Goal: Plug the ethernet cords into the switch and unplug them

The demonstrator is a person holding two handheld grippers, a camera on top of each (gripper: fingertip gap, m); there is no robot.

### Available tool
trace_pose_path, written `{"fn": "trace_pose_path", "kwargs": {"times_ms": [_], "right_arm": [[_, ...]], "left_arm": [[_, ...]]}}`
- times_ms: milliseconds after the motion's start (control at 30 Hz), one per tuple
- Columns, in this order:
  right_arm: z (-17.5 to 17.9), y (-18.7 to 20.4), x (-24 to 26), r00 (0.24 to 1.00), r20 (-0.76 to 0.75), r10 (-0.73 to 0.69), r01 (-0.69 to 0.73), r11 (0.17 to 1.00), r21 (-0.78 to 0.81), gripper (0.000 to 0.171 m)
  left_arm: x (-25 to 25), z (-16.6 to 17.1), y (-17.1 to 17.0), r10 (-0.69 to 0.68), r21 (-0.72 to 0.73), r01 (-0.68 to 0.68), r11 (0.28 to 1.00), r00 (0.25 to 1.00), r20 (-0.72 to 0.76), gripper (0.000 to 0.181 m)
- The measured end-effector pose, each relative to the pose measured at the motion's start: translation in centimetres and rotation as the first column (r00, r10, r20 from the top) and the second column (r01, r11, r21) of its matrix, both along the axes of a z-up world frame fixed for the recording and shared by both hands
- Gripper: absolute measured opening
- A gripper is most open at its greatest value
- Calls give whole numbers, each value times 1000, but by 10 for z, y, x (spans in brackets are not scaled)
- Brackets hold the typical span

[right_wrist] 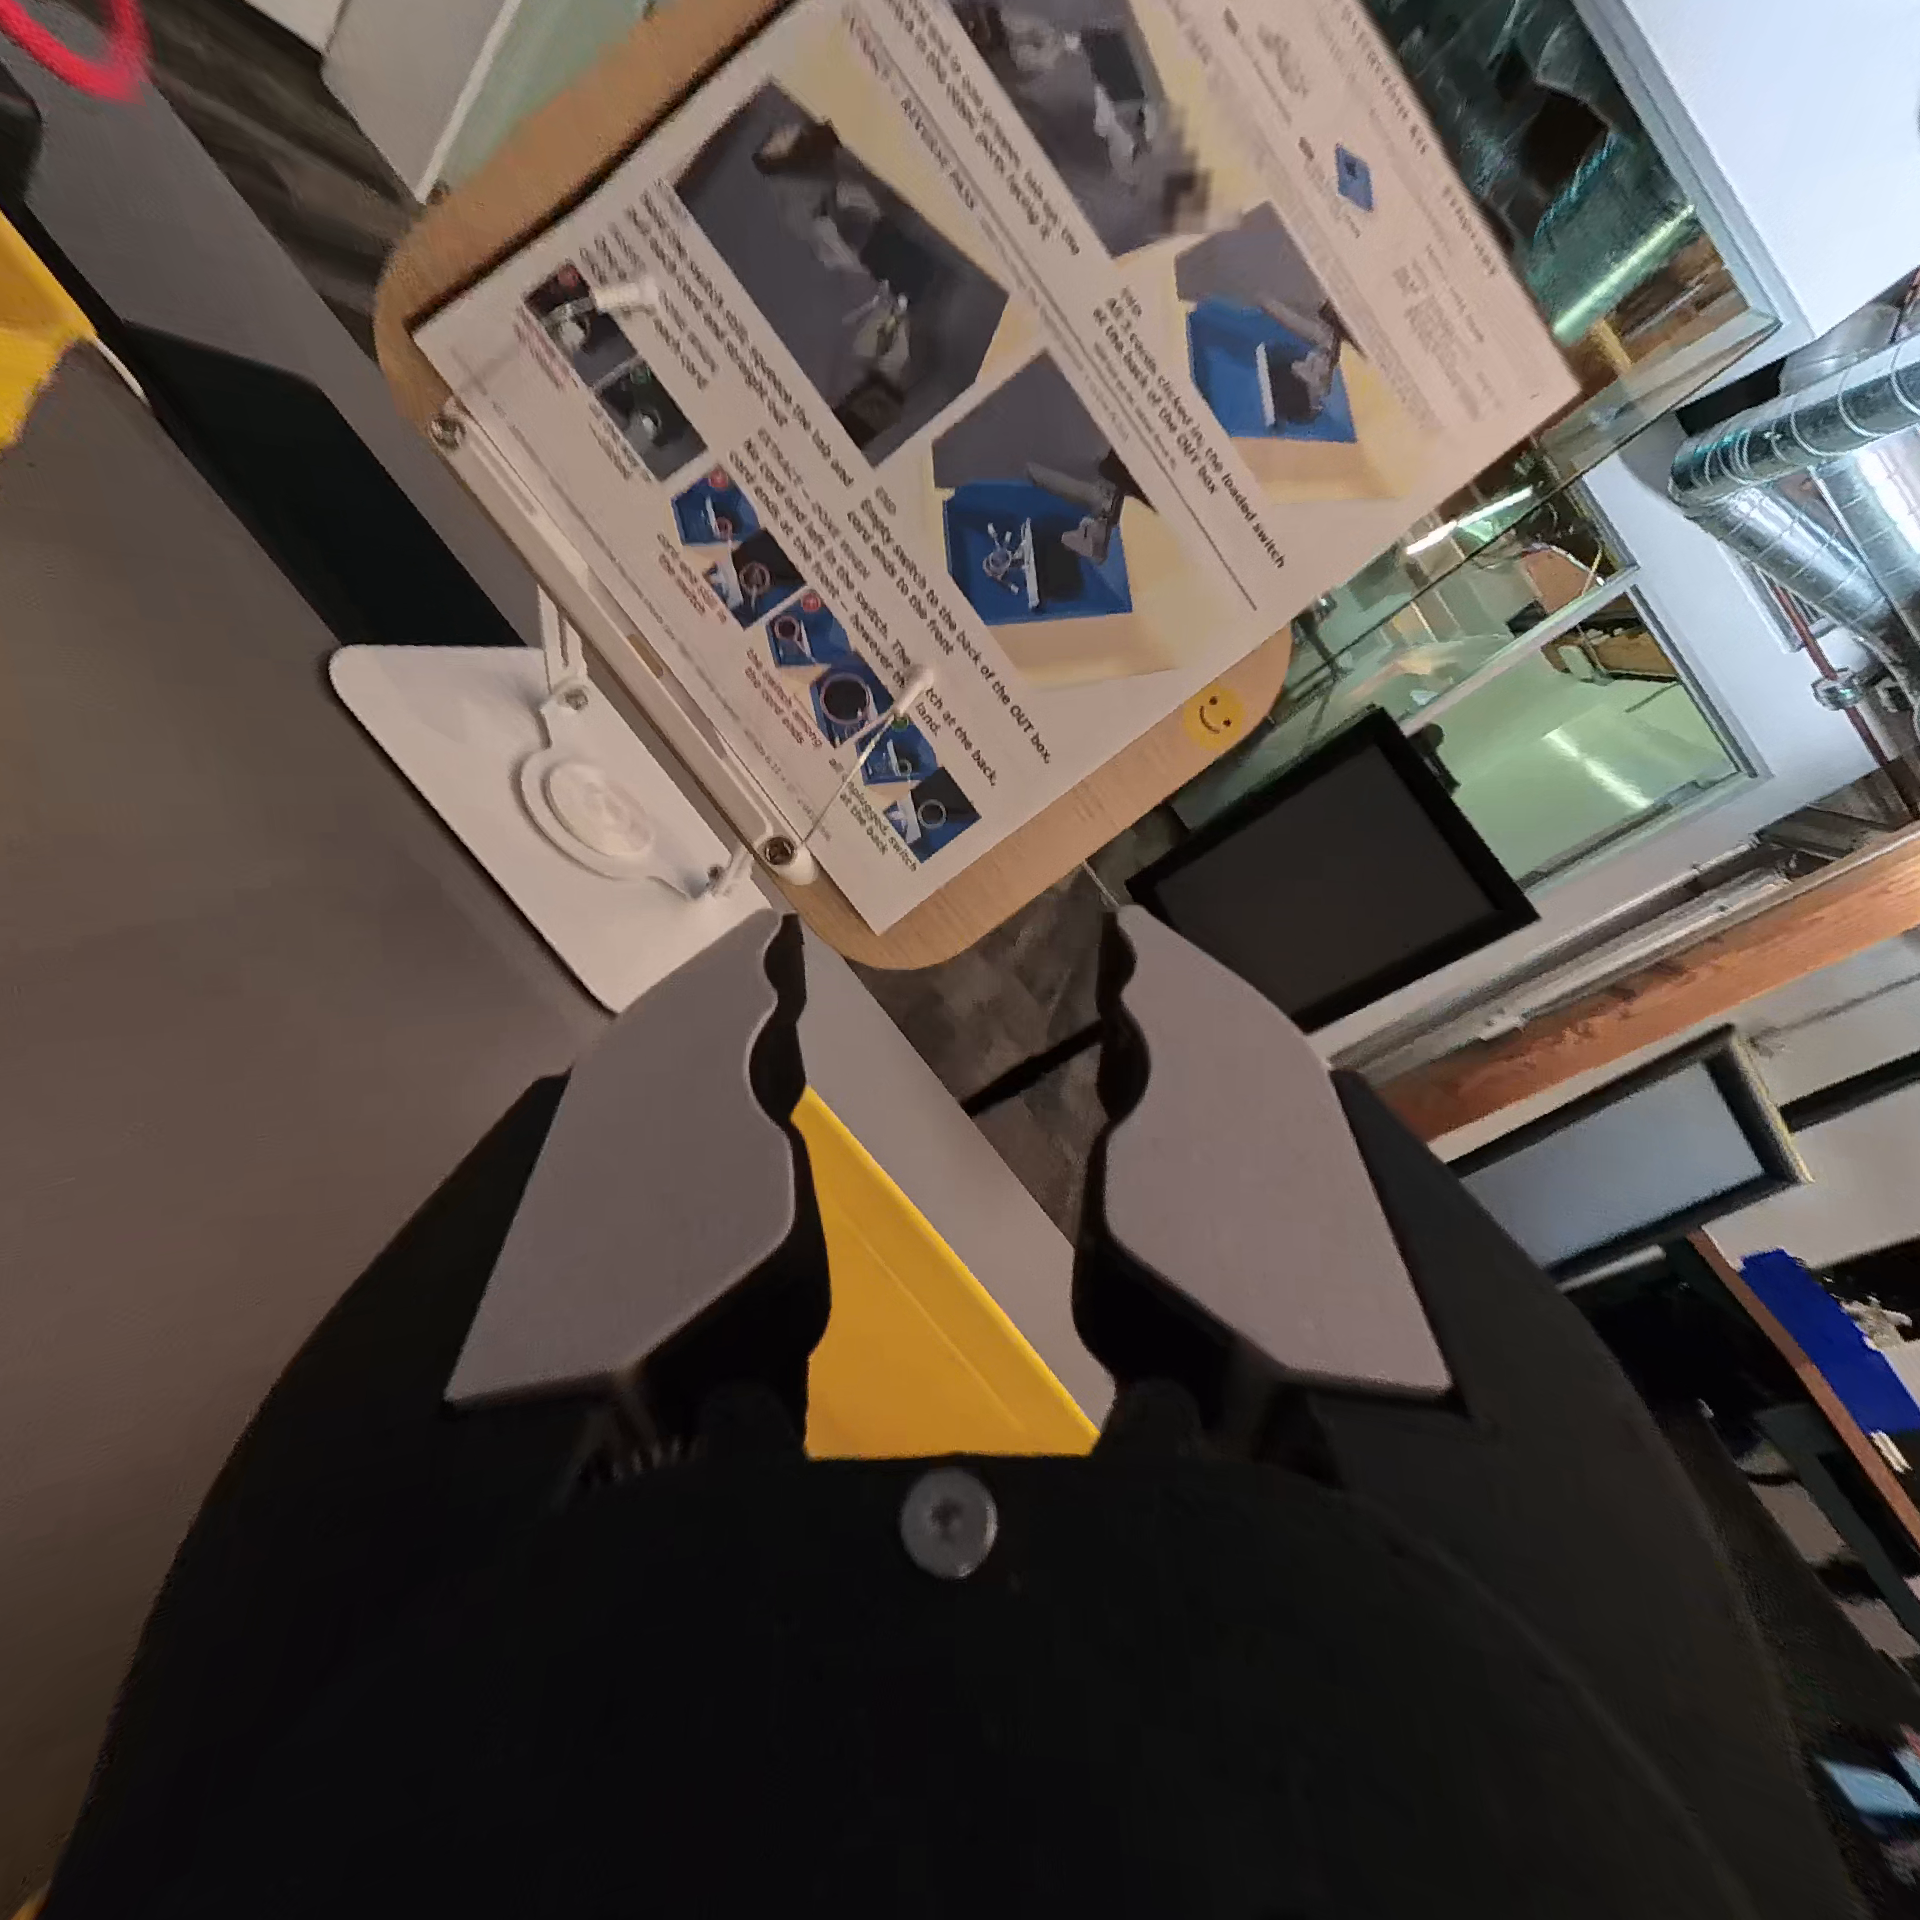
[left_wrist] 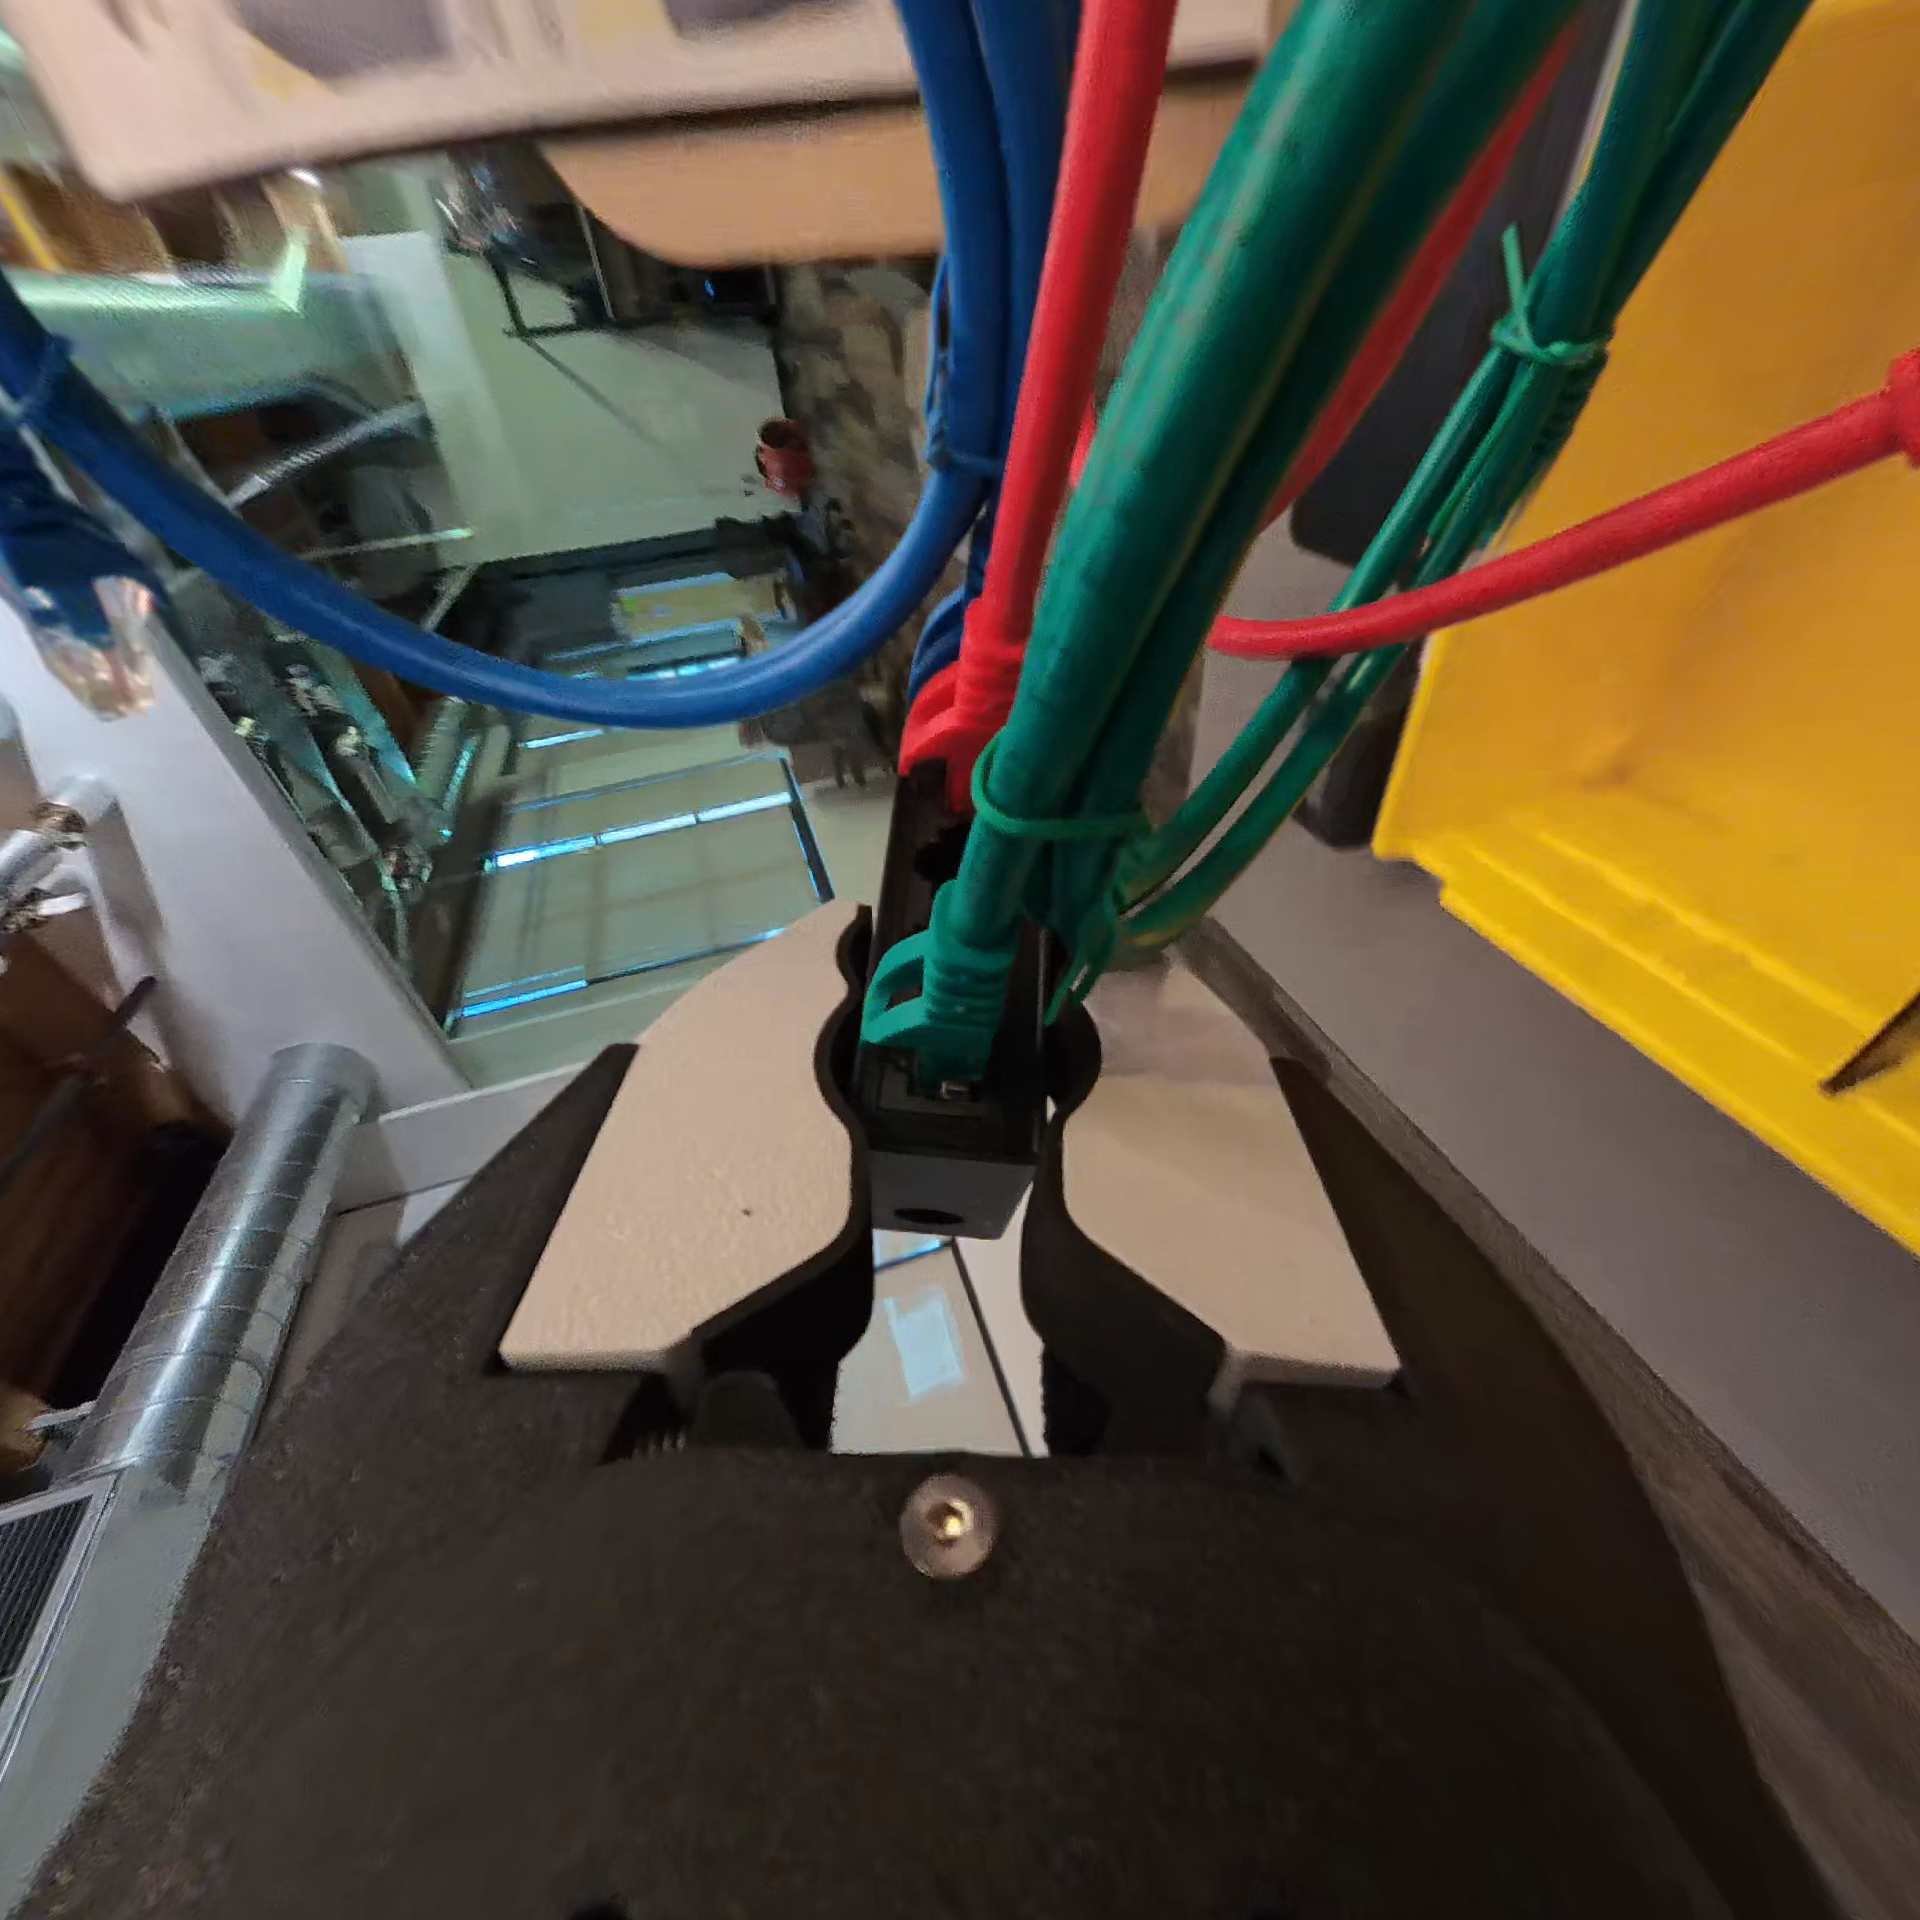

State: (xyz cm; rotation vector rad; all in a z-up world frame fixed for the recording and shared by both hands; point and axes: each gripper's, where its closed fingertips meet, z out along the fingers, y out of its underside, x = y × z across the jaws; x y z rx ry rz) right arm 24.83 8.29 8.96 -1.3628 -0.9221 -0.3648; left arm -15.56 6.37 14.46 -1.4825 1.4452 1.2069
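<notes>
Yellow bin [left_wrist: 1704, 790] at right on grey table [left_wrist: 1538, 1226]; tilted instruction board [right_wrist: 883, 468] on white stand [right_wrist: 457, 748], dark monitor [right_wrist: 1340, 883] beyond

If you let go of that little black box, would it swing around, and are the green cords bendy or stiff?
Probably it would swing: the black box, clamped in the left hand-held gripper, hangs from plugged-in cords. The green cords look fairly stiff where they are tied in a thick bundle, though the blue cord sags in a loop, so single cords likely bend easily.
</notes>
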Motion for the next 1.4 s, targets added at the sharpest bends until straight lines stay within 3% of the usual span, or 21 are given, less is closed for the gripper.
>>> {"fn": "trace_pose_path", "kwargs": {"times_ms": [133,300,400,500,667,800,933,1000,1067,1200,1400], "right_arm": [[20,-26,-22,977,-100,191,-188,981,39,56],[53,-90,-65,788,-261,557,-549,828,111,60],[45,-119,-88,718,-204,666,-671,740,54,74],[35,-117,-98,766,-72,639,-635,769,71,76],[21,-98,-105,800,-138,584,-591,806,-15,83],[15,-92,-105,853,23,522,-522,852,36,77],[5,-83,-107,861,57,505,-508,861,39,82],[2,-87,-113,852,144,503,-518,849,103,85],[1,-98,-123,834,262,486,-539,819,195,77],[-19,-89,-132,838,359,411,-486,861,148,76],[-20,-71,-122,836,520,174,-348,901,258,57]], "left_arm": [[68,17,-9,-107,43,105,994,993,43,30],[144,-11,-8,-207,82,201,976,976,73,30],[175,-36,-5,-215,75,209,975,973,88,31],[196,-51,0,-235,95,226,969,967,95,31],[205,-59,9,-195,113,177,978,966,168,31],[200,-61,11,-172,118,147,982,953,248,31],[199,-71,1,-163,58,152,987,935,314,31],[202,-76,-6,-167,46,161,986,925,342,30],[206,-83,-13,-191,38,189,981,925,328,31],[206,-88,-20,-221,87,204,975,931,290,30],[204,-95,-22,-272,118,250,961,929,252,30]]}}
